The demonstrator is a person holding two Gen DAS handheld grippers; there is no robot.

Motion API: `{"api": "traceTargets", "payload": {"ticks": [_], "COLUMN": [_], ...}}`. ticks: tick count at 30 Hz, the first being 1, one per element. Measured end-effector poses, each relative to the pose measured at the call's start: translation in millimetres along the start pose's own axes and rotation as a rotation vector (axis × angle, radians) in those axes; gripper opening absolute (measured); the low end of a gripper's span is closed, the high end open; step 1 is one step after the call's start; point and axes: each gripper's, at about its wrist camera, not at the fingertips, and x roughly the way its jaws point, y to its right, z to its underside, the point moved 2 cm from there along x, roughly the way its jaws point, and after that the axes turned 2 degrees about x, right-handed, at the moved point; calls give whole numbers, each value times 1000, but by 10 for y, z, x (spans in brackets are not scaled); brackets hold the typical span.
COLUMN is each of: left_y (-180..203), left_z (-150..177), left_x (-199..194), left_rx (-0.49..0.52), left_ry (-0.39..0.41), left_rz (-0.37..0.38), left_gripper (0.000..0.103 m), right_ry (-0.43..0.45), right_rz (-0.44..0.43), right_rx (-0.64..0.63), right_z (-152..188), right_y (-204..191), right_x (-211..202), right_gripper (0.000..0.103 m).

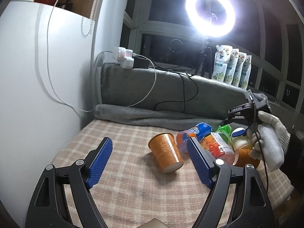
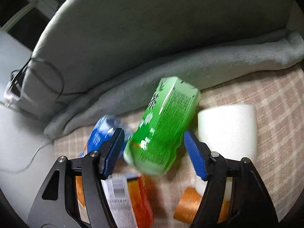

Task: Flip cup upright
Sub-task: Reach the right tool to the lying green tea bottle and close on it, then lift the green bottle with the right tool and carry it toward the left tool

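An orange paper cup (image 1: 167,153) lies on its side on the checked cloth (image 1: 121,186), its base toward me and its mouth pointing away to the left. My left gripper (image 1: 152,148) is open and empty, its blue pads either side of the cup and a little short of it. My right gripper (image 2: 153,138) is open above a green bottle (image 2: 163,127), holding nothing; it also shows in the left wrist view (image 1: 237,131), held by a gloved hand. A second orange cup (image 2: 188,207) lies on its side under the right gripper, partly hidden.
Lying bottles crowd the right: a blue-capped orange one (image 1: 193,134), a red-labelled one (image 1: 218,146), the green one and a white one (image 2: 229,127). A rolled grey blanket (image 1: 152,117) borders the back. A white wall (image 1: 38,95) stands left. A ring light (image 1: 210,12) and cables sit behind.
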Motion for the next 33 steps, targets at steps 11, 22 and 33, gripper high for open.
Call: {"api": "traceTargets", "payload": {"ticks": [11,22,33], "left_y": [-224,-465,-595], "left_z": [25,87,106], "left_x": [51,94,28], "left_rx": [-49,-105,-129], "left_ry": [7,7,22], "left_rz": [2,10,-9], "left_gripper": [81,81,81], "right_ry": [-75,-107,-99], "right_rz": [198,353,325], "right_rx": [-67,-124,-105], "right_z": [-175,-343,-261], "right_y": [-288,-706,-833], "right_x": [358,720,798], "right_gripper": [68,69,67]}}
